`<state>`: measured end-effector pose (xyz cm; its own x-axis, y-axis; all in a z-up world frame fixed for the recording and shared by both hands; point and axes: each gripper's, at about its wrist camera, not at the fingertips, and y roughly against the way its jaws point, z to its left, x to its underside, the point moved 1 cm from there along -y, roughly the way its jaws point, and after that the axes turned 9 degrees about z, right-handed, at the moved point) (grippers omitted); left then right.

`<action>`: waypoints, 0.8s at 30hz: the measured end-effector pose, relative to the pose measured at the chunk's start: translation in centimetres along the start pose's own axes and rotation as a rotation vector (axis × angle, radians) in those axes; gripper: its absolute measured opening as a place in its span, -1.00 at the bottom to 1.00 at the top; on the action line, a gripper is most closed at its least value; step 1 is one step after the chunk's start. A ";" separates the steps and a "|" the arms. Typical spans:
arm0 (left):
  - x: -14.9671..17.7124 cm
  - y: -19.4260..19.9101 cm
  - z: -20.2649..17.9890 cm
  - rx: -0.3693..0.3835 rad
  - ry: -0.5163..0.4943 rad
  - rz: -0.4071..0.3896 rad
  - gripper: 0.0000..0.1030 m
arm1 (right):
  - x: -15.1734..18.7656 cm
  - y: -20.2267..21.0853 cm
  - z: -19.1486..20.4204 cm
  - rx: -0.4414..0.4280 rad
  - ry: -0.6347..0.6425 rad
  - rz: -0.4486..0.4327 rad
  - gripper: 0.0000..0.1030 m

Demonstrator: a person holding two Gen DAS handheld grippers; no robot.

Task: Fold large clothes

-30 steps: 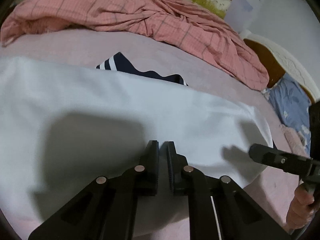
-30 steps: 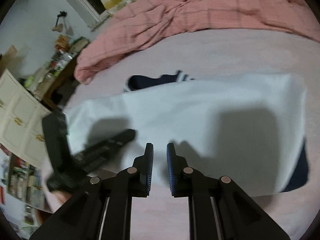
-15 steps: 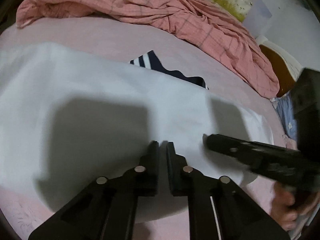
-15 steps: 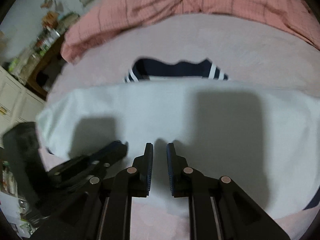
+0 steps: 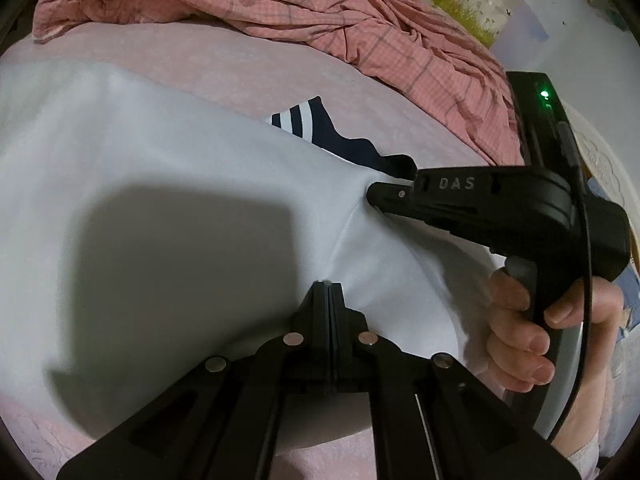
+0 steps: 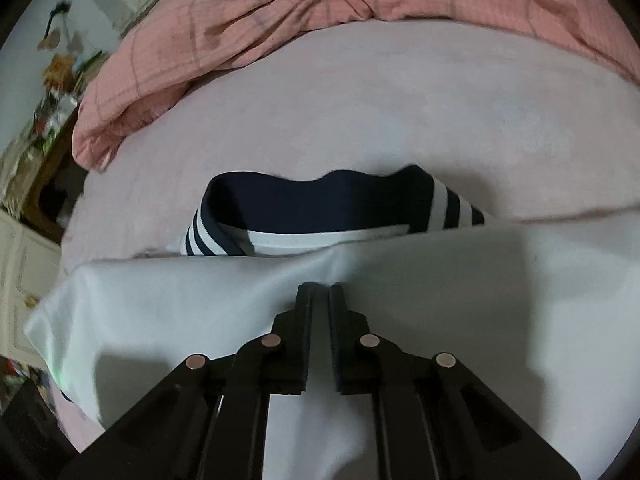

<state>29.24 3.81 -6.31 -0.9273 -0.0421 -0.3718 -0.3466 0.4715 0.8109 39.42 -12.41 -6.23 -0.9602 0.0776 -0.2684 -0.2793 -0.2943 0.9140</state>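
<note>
A large white garment [image 5: 168, 184] lies folded flat on the pink bed, with its navy, white-striped collar [image 6: 320, 208] sticking out at the far edge. My left gripper [image 5: 328, 285] is shut on a pinch of the white fabric near the garment's near edge. My right gripper [image 6: 320, 288] is nearly closed on the garment's far edge just below the collar; it also shows in the left wrist view [image 5: 380, 194], its tip pressed into the cloth, which puckers there.
A crumpled pink checked blanket [image 5: 320, 12] is heaped along the far side of the bed, and also shows in the right wrist view [image 6: 320, 4]. The pink bedsheet [image 6: 360, 100] lies between it and the garment. A white cabinet [image 6: 16, 280] and a cluttered shelf stand at left.
Both grippers have moved forward over the garment and closed on it. The right gripper has reached the far edge by the collar. The left jaws have gone from slightly apart to shut.
</note>
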 end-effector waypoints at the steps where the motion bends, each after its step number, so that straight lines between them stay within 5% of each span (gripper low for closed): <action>1: 0.0 0.0 0.0 -0.001 -0.002 0.000 -0.92 | 0.1 0.3 0.1 0.007 0.003 0.001 -0.81; 7: -0.1 0.0 -0.1 0.008 0.012 -0.008 -0.92 | 5.5 4.4 1.6 -0.055 0.101 0.020 -0.75; 9: -0.1 0.1 -0.2 0.012 0.011 -0.006 -0.92 | 9.2 4.2 1.4 -0.087 0.095 0.092 -0.74; 13: 0.0 0.3 -0.8 -0.017 -0.009 -0.013 -0.92 | 13.1 5.2 -0.5 -0.052 0.058 0.058 -0.74; 21: 0.2 0.4 -1.2 -0.079 -0.043 -0.039 -0.92 | 11.3 3.1 -1.5 -0.055 0.011 0.044 -0.77; 24: 0.1 0.3 -0.9 -0.054 -0.018 -0.040 -0.92 | 11.1 3.2 -2.4 -0.114 -0.030 -0.045 -0.79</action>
<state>28.95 3.16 -5.74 -0.9103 -0.0441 -0.4117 -0.3905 0.4216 0.8184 27.86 -14.75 -7.00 -0.9469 0.1215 -0.2977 -0.3212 -0.3963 0.8601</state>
